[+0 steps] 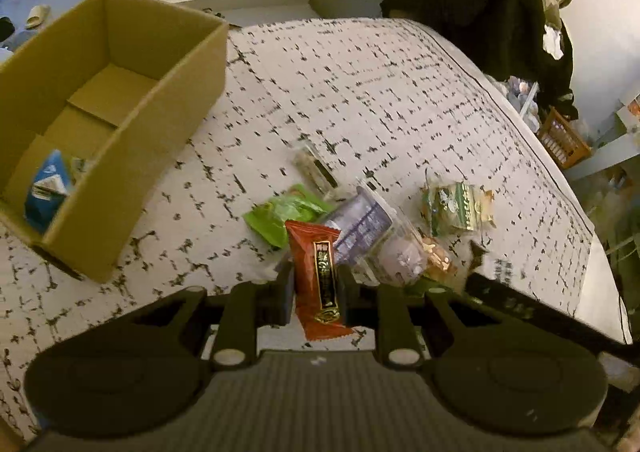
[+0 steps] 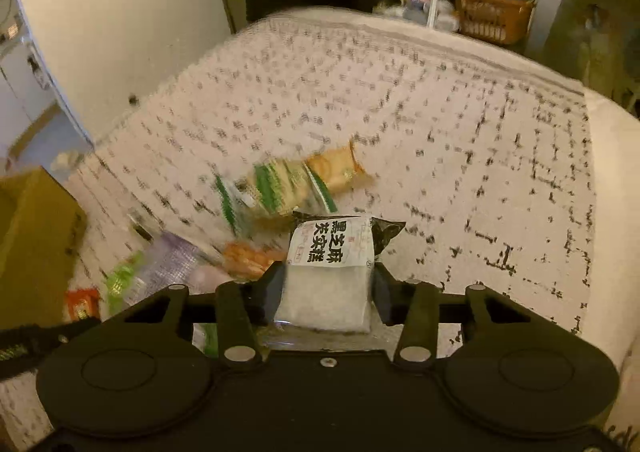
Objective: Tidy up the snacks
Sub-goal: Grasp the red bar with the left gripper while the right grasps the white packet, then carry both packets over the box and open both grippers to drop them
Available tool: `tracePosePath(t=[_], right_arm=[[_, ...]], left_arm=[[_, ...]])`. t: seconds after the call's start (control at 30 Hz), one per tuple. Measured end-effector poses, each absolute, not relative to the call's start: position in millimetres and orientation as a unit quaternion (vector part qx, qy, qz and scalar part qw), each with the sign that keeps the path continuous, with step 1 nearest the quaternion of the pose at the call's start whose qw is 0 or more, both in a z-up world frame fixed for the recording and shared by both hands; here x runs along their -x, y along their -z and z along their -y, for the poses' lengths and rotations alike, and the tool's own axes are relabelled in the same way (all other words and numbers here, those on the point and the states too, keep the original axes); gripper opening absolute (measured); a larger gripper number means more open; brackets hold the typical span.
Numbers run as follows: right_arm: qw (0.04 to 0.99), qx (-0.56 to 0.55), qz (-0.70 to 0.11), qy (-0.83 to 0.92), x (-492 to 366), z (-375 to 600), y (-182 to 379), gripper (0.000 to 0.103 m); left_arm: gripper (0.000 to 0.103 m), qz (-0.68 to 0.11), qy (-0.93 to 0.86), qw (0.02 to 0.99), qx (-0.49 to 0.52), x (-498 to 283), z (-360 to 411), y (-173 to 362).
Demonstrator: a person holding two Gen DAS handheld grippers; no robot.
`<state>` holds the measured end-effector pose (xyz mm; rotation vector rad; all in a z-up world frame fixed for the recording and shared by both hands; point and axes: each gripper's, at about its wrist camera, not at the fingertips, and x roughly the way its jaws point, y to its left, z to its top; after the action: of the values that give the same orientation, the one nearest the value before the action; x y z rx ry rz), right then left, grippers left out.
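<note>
Red packet [image 1: 320,280] is pinched in my left tongs [image 1: 316,292]; my right tongs [image 2: 326,288] pinch the white sesame cake pack [image 2: 328,272]. Both hang above the counter [image 1: 400,92]; next comes transfer to the cardboard box [image 1: 132,156] at its left edge.

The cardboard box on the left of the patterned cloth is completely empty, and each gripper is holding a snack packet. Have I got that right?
Not quite. The cardboard box is not empty: the left wrist view shows a blue packet lying in its near corner. The rest holds: the left gripper grips a red packet, and the right gripper grips a white packet.
</note>
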<state>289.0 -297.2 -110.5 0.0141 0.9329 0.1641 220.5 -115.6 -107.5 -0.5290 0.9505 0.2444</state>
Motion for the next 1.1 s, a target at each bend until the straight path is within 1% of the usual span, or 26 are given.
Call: tracePosePath(t=[0.13, 0.4, 0.77, 1.1], right_arm=[[0.901, -0.025, -0.423, -0.094, -276.9, 282.3, 92.5, 0.045], [0.912, -0.007, -0.378, -0.157, -256.8, 233.6, 66.6, 0.044], [0.918, -0.055, -0.338, -0.2, -234.7, 208.5, 25.2, 0.044], [0.916, -0.105, -0.317, -0.224, -223.6, 173.9, 25.1, 0.044]], left_arm=[[0.02, -0.437, -0.118, 0.858, 0.244, -212.3, 108.6, 96.7], [0.02, -0.399, -0.135, 0.876, 0.235, -189.9, 84.6, 66.4], [0.02, -0.357, -0.153, 0.89, 0.238, -163.8, 44.0, 32.7], [0.02, -0.335, -0.168, 0.895, 0.242, -147.8, 9.4, 15.8]])
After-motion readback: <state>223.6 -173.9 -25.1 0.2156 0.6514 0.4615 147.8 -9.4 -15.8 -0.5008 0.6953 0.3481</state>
